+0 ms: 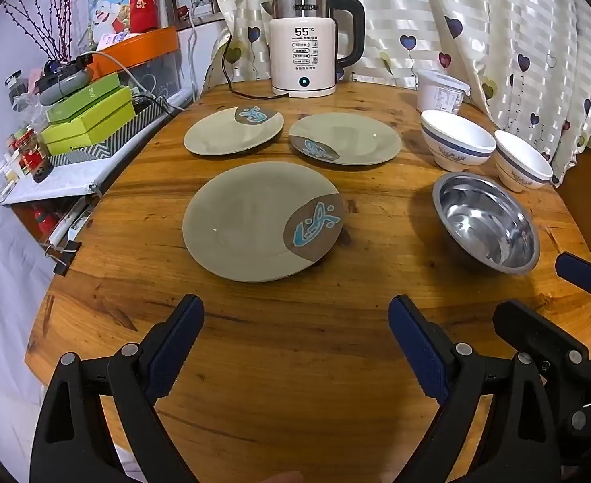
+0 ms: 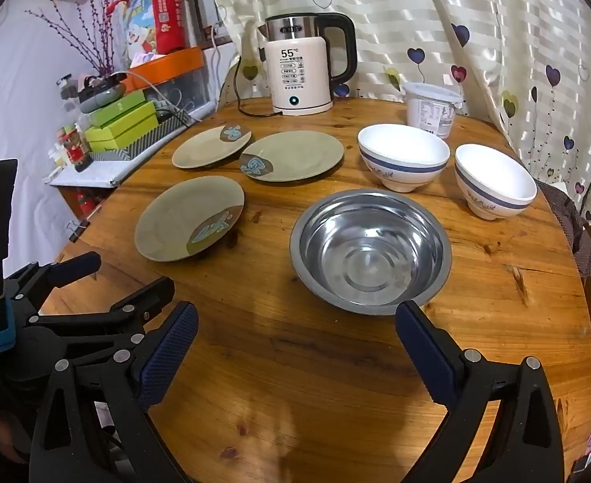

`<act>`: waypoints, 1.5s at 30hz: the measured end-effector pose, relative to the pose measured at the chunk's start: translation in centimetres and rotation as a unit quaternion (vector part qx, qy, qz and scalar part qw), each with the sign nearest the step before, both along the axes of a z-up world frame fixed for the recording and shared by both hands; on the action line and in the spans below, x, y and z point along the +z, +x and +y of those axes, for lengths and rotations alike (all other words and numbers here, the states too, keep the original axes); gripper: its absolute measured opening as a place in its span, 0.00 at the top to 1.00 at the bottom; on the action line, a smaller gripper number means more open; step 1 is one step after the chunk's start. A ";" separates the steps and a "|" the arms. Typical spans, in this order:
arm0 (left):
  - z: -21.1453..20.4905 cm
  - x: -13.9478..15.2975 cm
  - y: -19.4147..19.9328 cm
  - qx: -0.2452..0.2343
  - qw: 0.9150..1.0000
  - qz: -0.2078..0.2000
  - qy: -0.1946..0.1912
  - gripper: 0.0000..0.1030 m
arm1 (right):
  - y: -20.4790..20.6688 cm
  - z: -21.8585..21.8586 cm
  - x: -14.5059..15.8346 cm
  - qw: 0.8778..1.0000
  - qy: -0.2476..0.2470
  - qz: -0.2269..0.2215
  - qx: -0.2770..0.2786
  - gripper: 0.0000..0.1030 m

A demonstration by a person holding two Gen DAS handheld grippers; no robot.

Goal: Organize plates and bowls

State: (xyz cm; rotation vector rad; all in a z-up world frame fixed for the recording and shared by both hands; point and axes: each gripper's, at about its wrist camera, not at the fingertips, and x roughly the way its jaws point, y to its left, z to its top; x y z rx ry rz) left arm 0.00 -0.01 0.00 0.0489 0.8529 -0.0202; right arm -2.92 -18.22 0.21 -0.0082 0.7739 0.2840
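Readable text: the kettle's display only

The white electric kettle [image 1: 303,56] shows "55°C" on its front; the smaller print on it is too fine to read.

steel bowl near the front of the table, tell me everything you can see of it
The shiny round steel bowl looks like polished metal, with a wide flat rim and concentric rings pressed into its base. It sits upright and empty on the round wooden table, right of the nearest grey-green plate and in front of two white bowls. Nothing touches it but the table.

Three plates [image 1: 251,221], three bowls [image 2: 370,249] — all upright, unstacked
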 end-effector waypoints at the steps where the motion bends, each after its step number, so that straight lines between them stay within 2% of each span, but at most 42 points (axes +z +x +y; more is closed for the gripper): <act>1: 0.0 0.0 0.0 0.000 1.000 0.000 0.000 0.09 | 0.0 0.0 0.0 1.000 0.000 0.000 0.000 0.04; 29: 0.0 0.5 -0.5 0.010 0.999 -0.019 0.025 0.09 | -0.1 0.1 -0.1 1.000 0.002 -0.001 0.003 0.04; 45: 0.3 0.7 -0.7 0.013 0.999 -0.024 0.021 0.09 | -0.6 0.7 0.6 1.000 -0.001 -0.007 0.007 0.04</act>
